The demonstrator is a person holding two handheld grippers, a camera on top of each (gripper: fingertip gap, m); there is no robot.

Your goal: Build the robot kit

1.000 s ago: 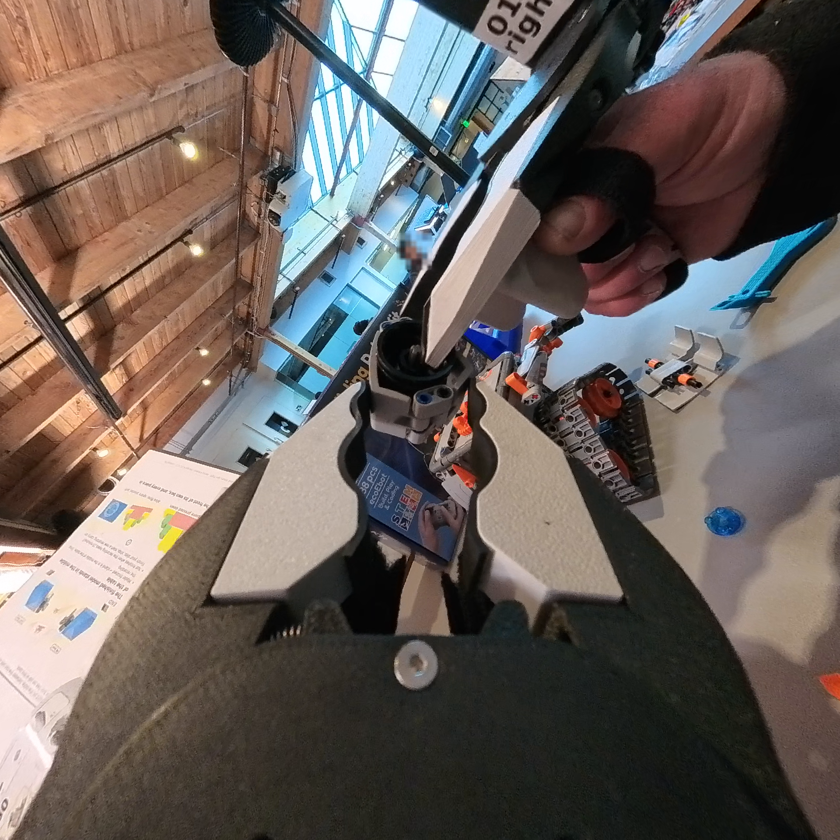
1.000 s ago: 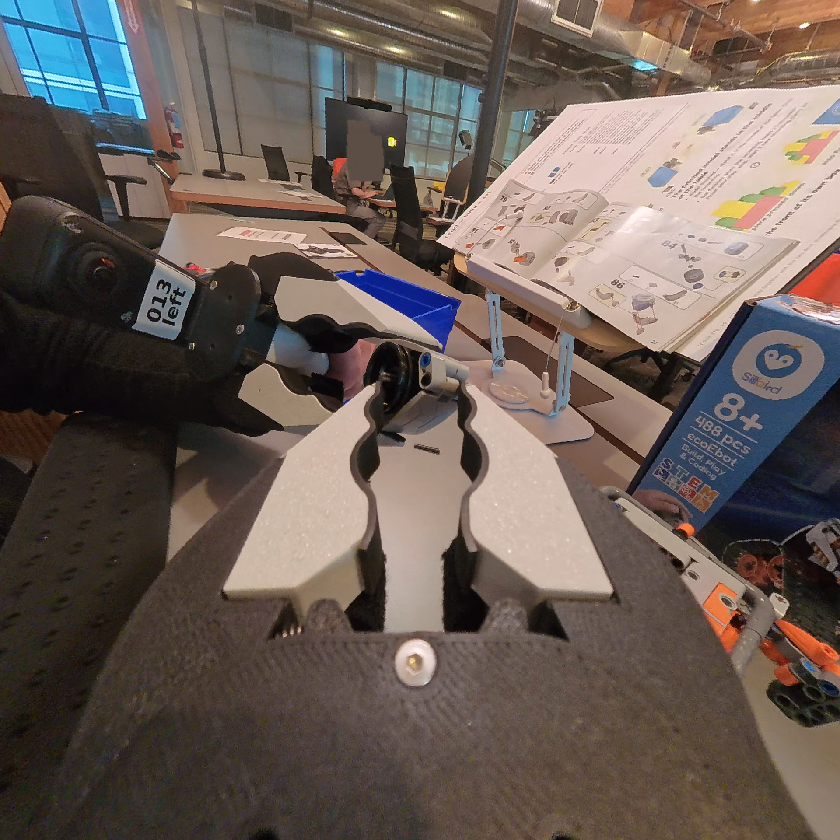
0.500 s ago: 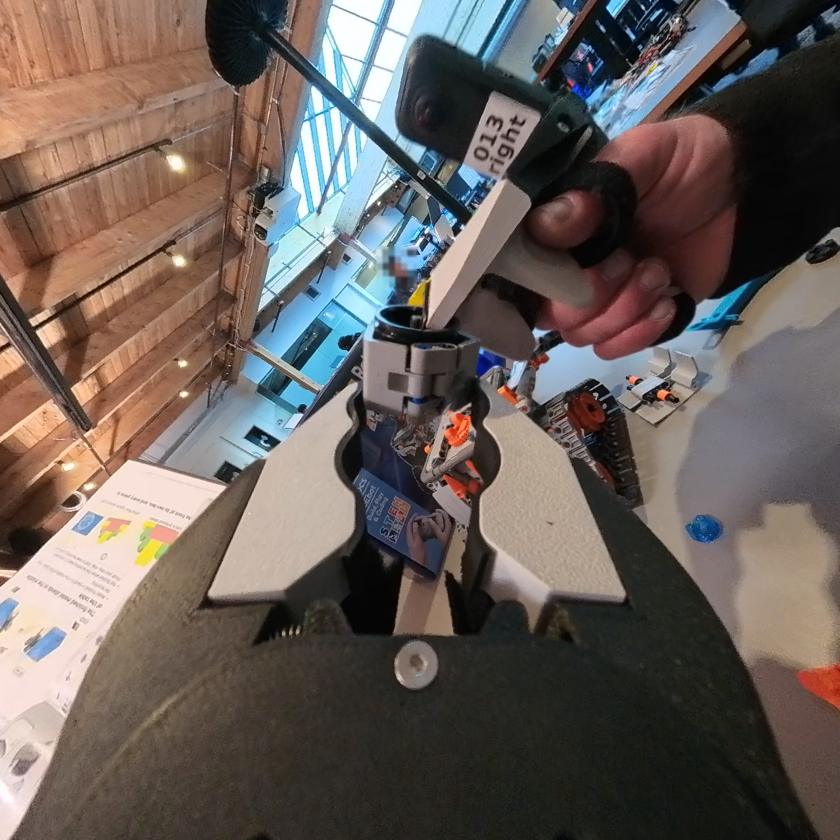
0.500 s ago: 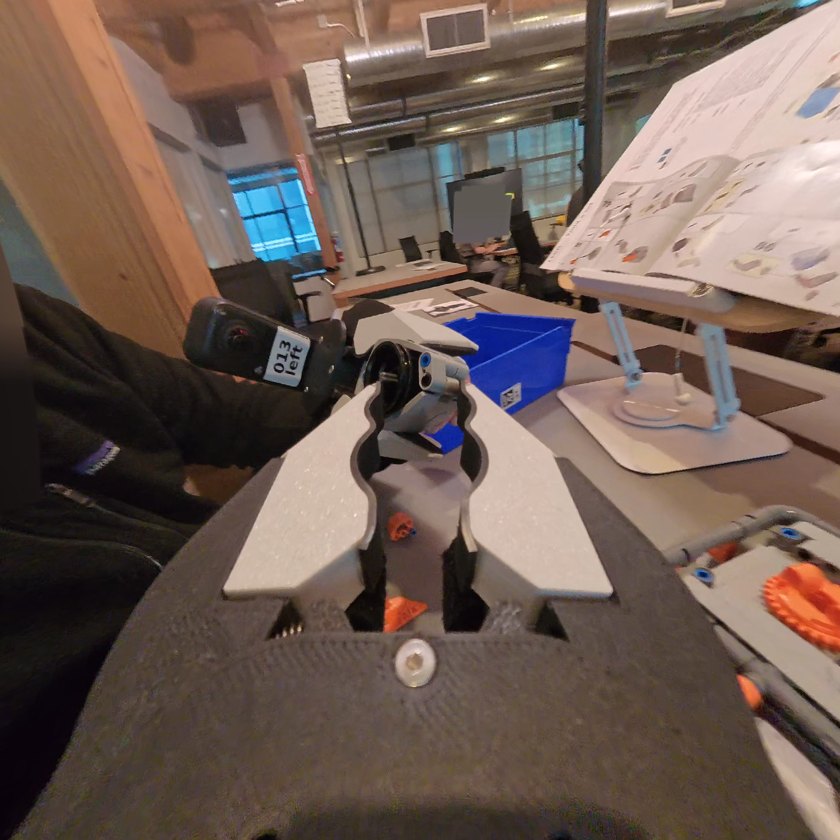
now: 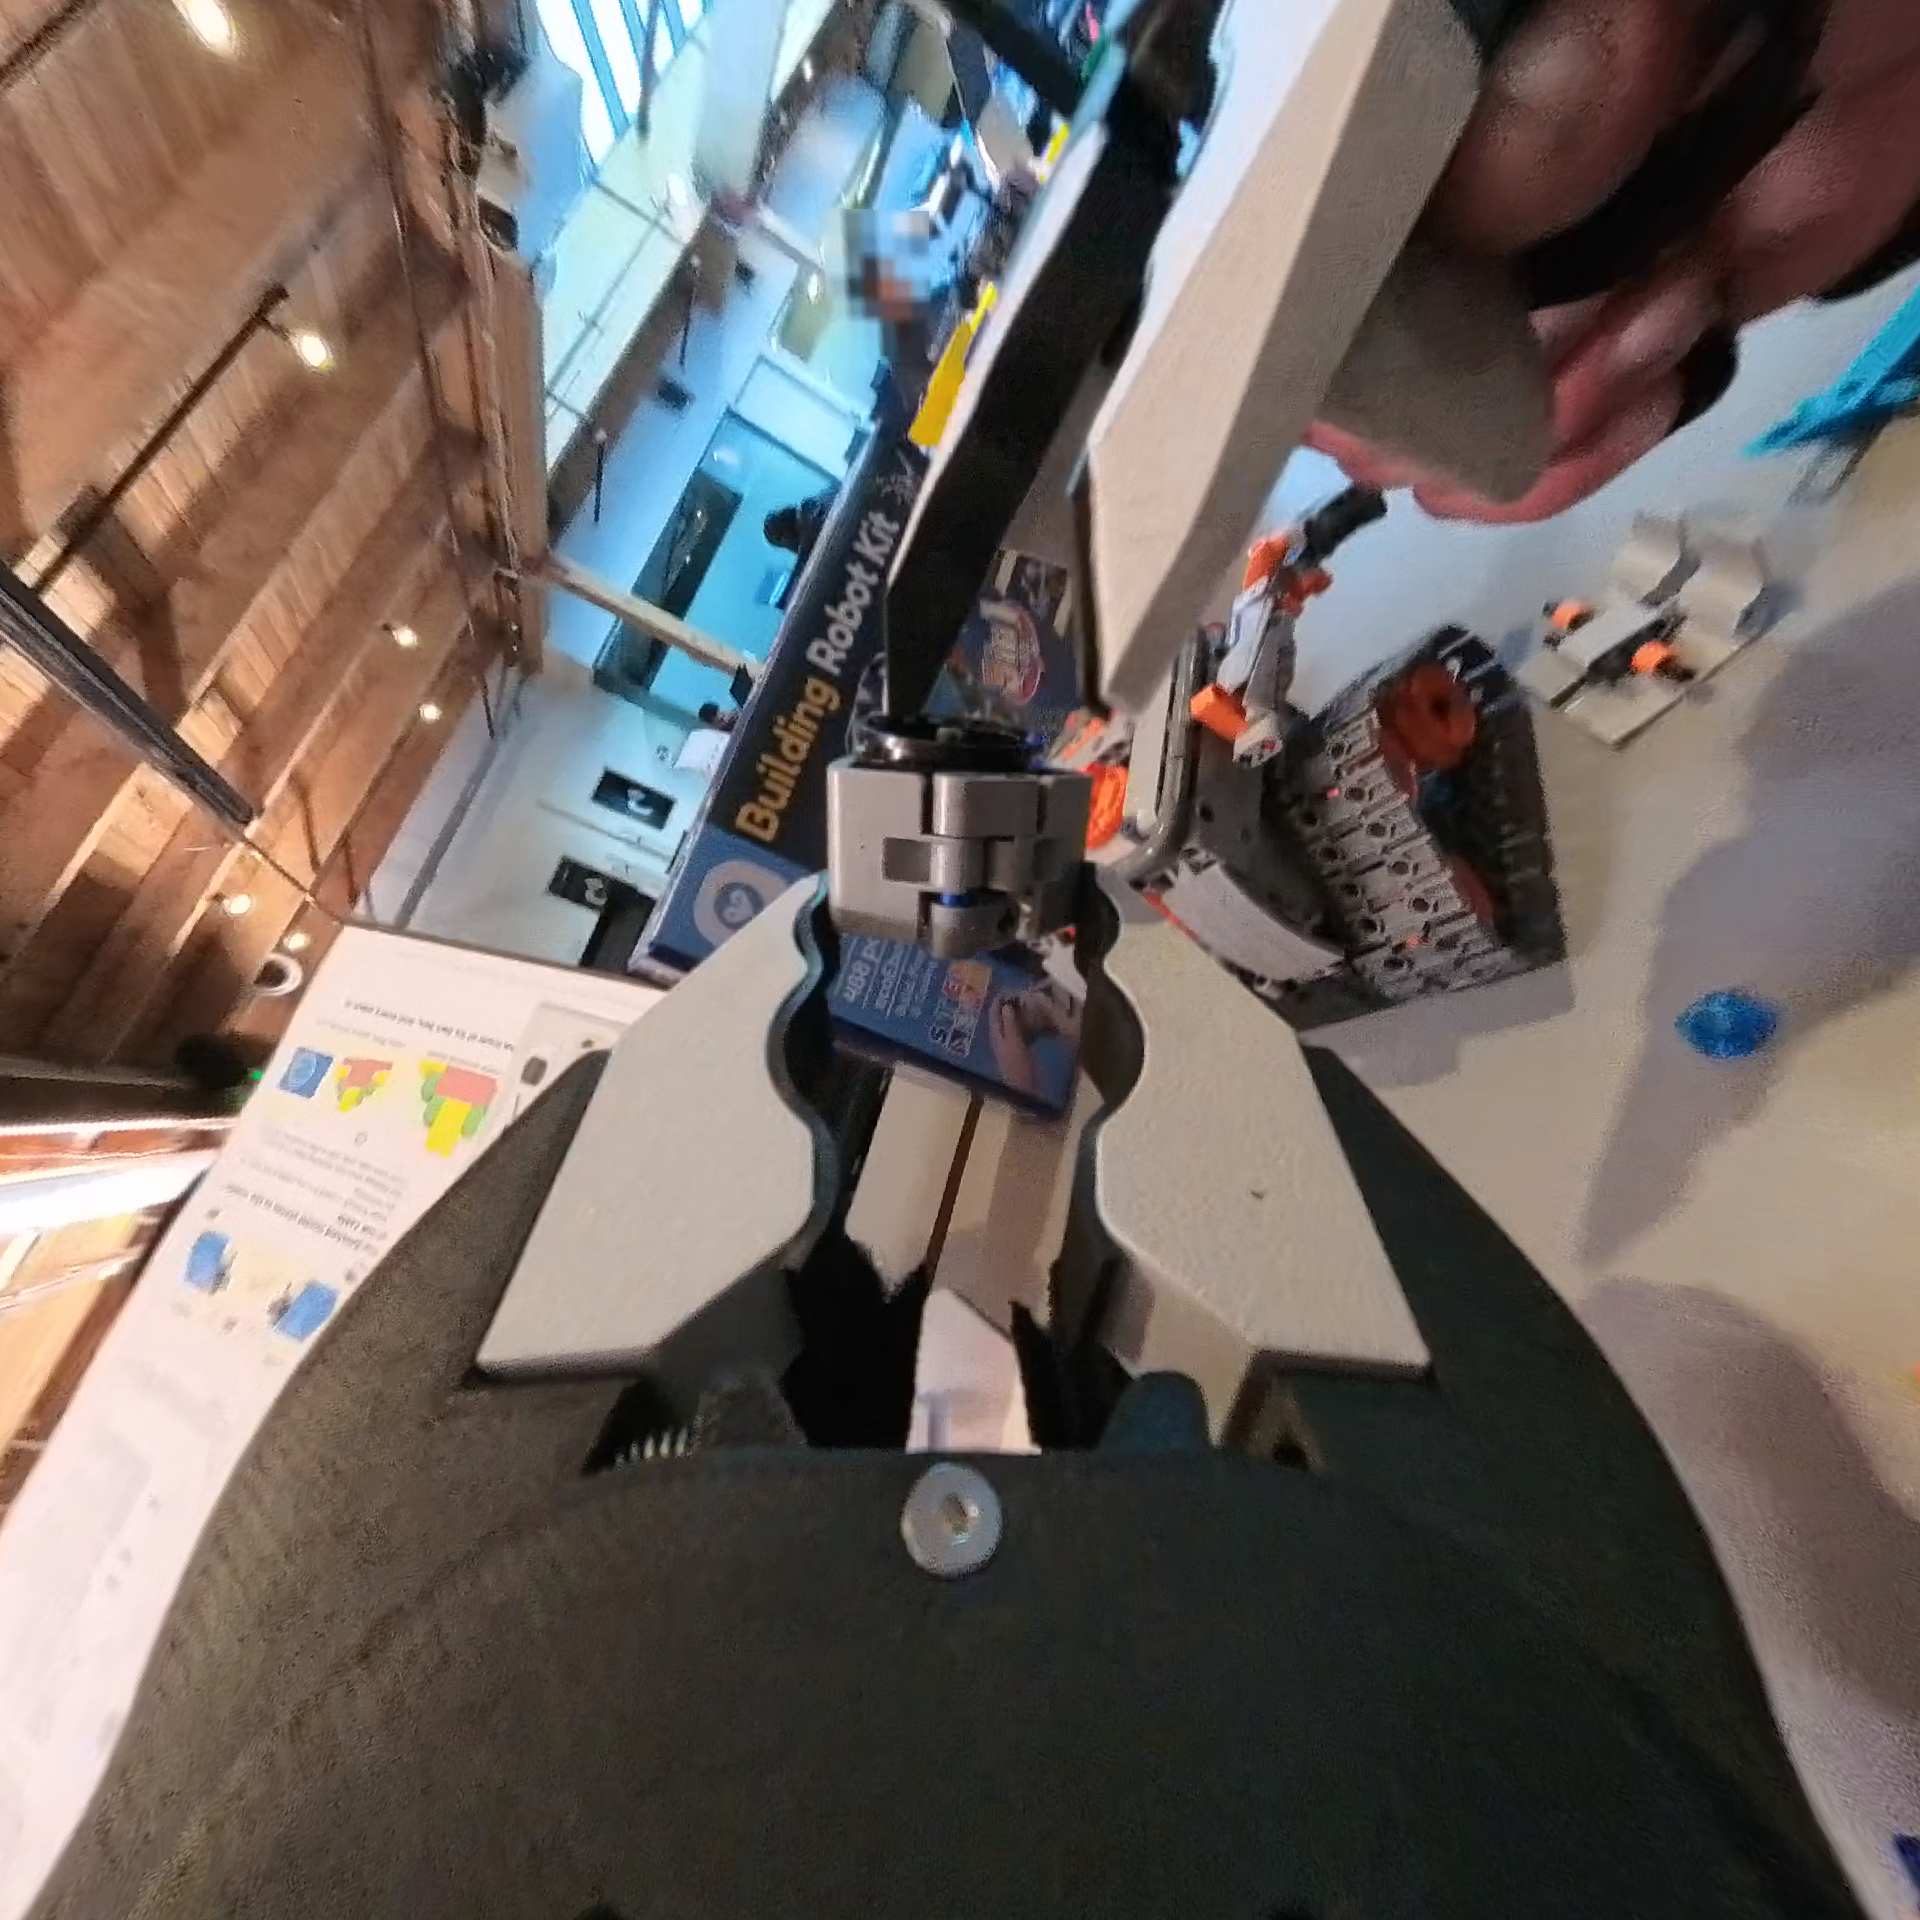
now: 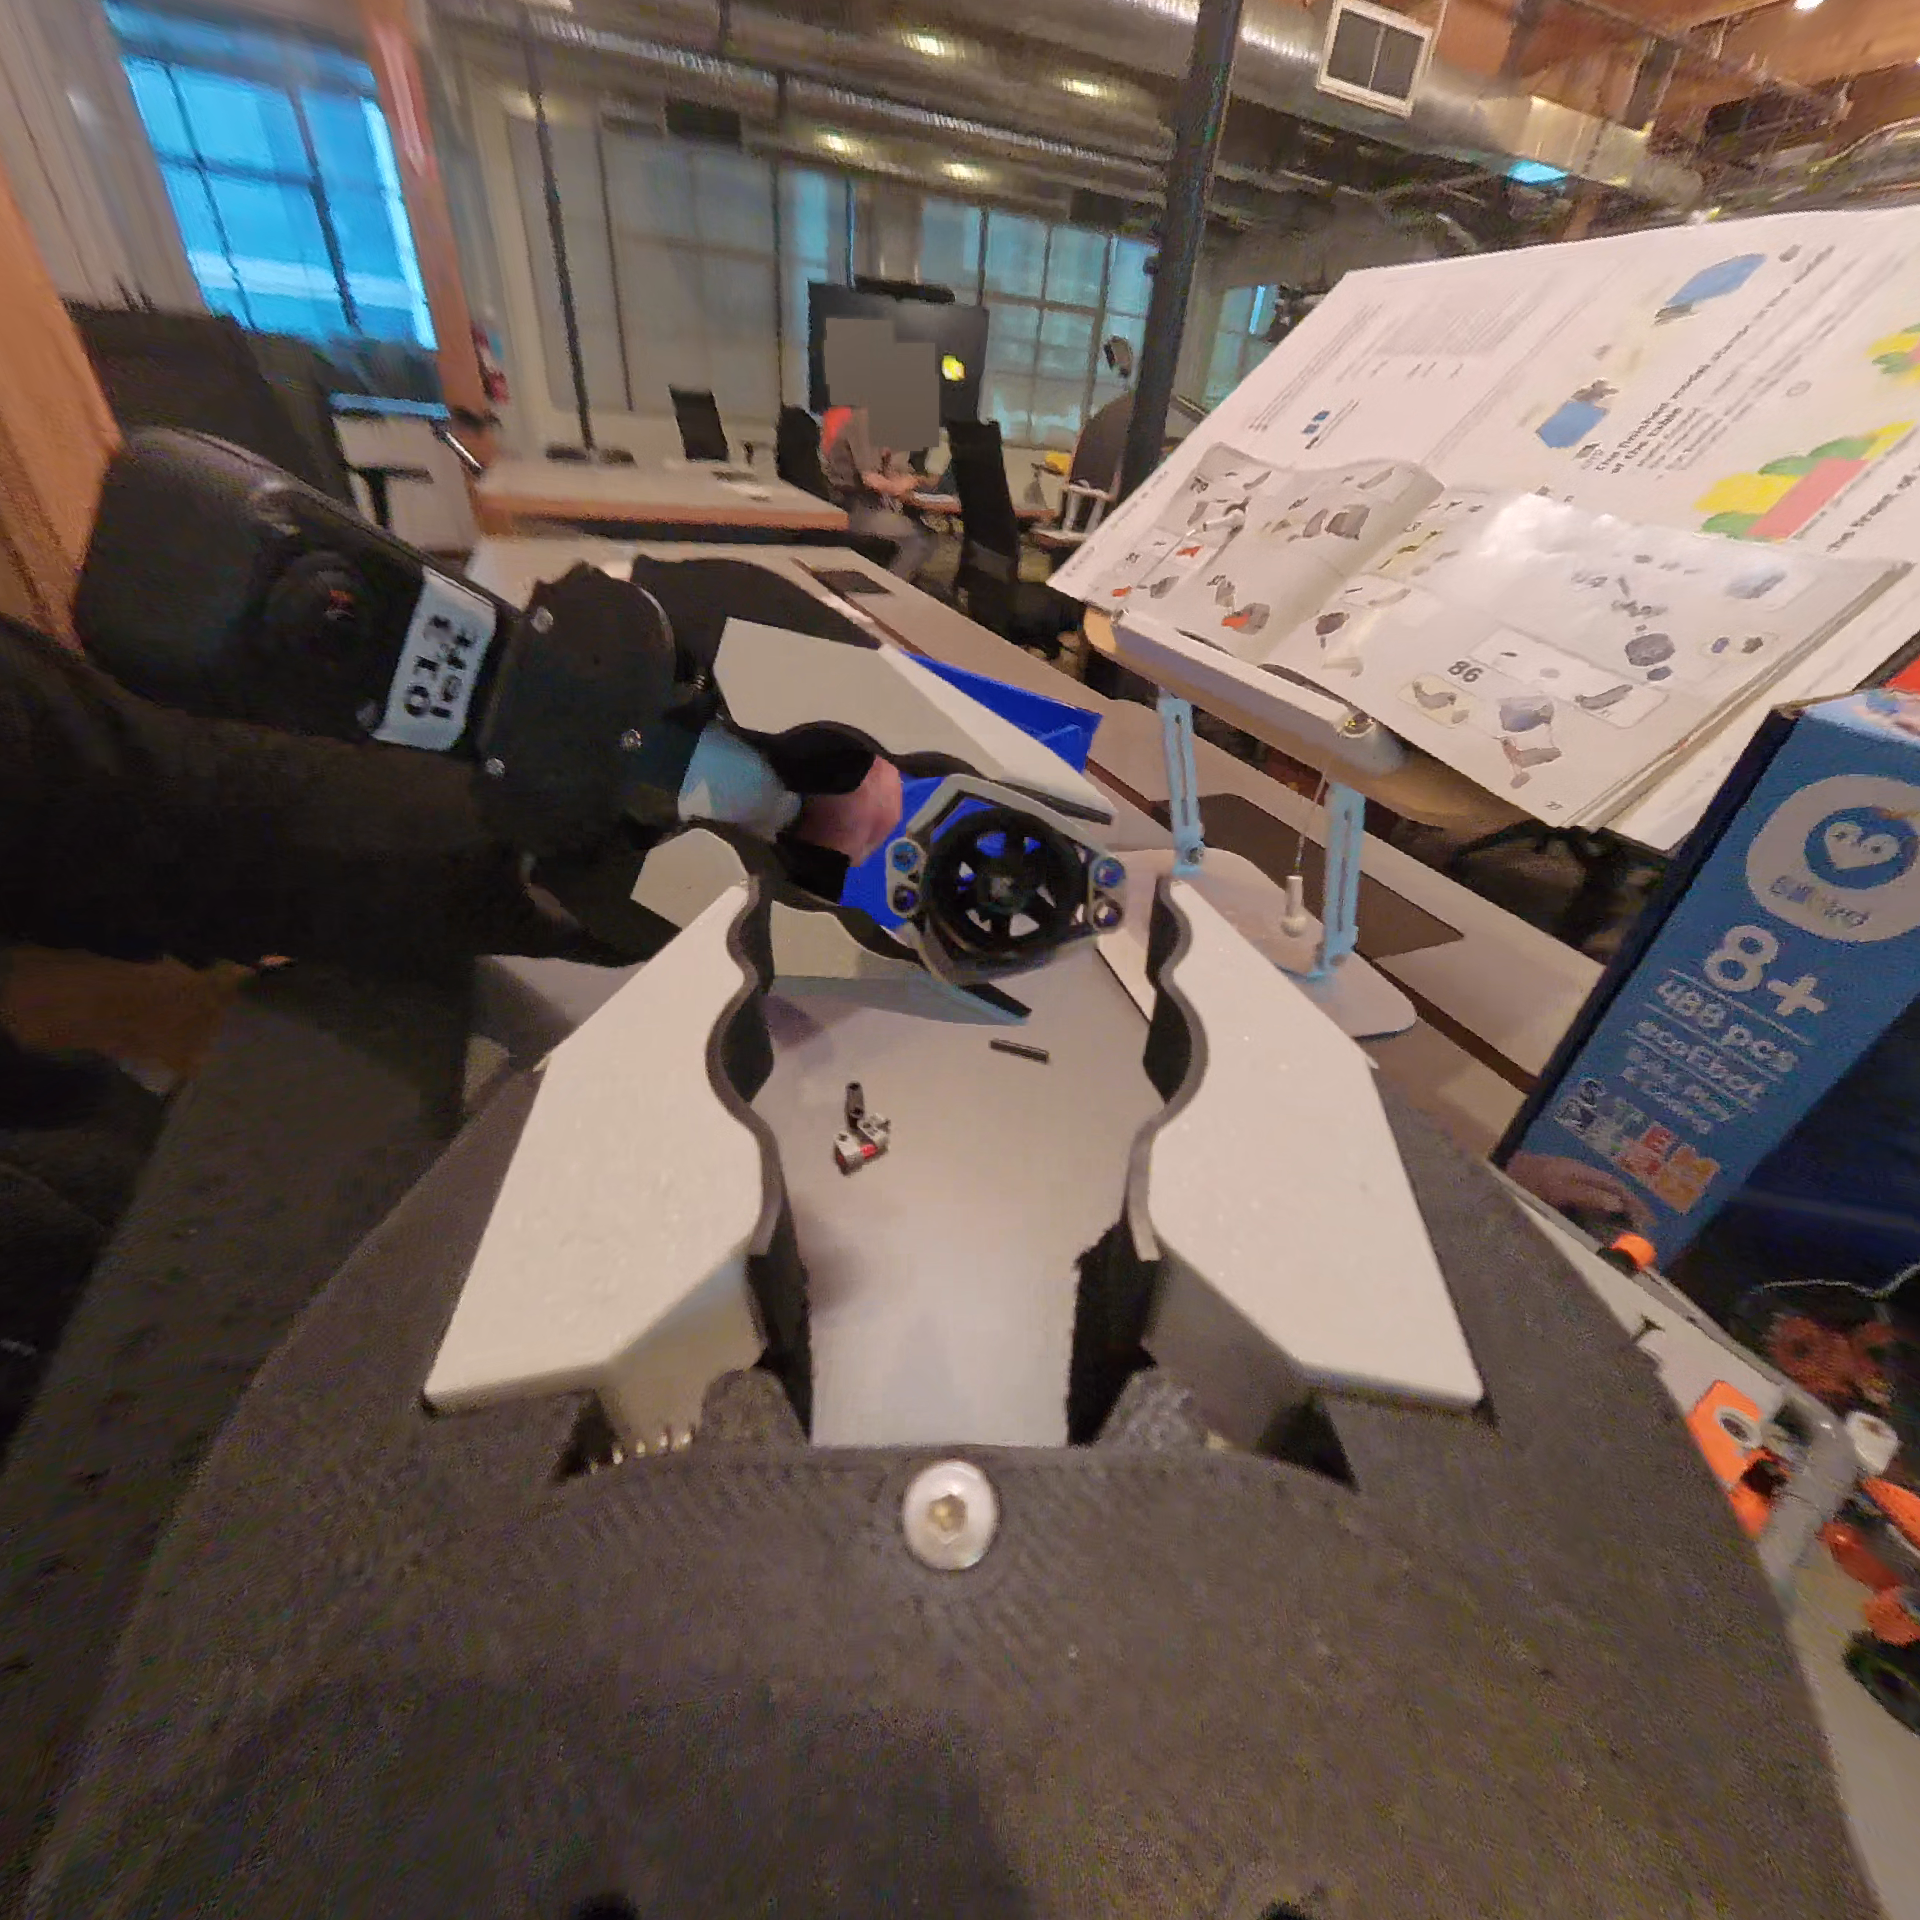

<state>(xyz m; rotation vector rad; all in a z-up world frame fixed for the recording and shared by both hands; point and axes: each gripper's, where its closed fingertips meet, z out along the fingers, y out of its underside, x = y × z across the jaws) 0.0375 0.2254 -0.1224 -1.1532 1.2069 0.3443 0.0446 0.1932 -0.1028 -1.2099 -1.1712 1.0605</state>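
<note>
My left gripper (image 5: 956,904) is shut on a grey frame with a black wheel in it (image 5: 956,821) and holds it in the air, above the table. In the right wrist view the wheel piece (image 6: 1003,888) faces me, pinched between the left gripper's fingers (image 6: 904,707). My right gripper (image 6: 956,914) is open, its tips on either side of the wheel piece with gaps showing. In the left wrist view the right gripper's fingers (image 5: 1247,364) reach down to the top of the wheel piece.
On the table (image 6: 966,1247) lie a small grey part (image 6: 860,1127) and a black pin (image 6: 1018,1049). A blue box (image 6: 1745,987) and a booklet on a stand (image 6: 1455,582) stand to the right. A tracked model (image 5: 1382,821) and a small blue piece (image 5: 1725,1023) lie beyond. My left and right fingertips are right by each other.
My right gripper was shut on the wheel piece and has now opened wide. The left gripper keeps its hold, and the wheel now faces the right wrist camera.
</note>
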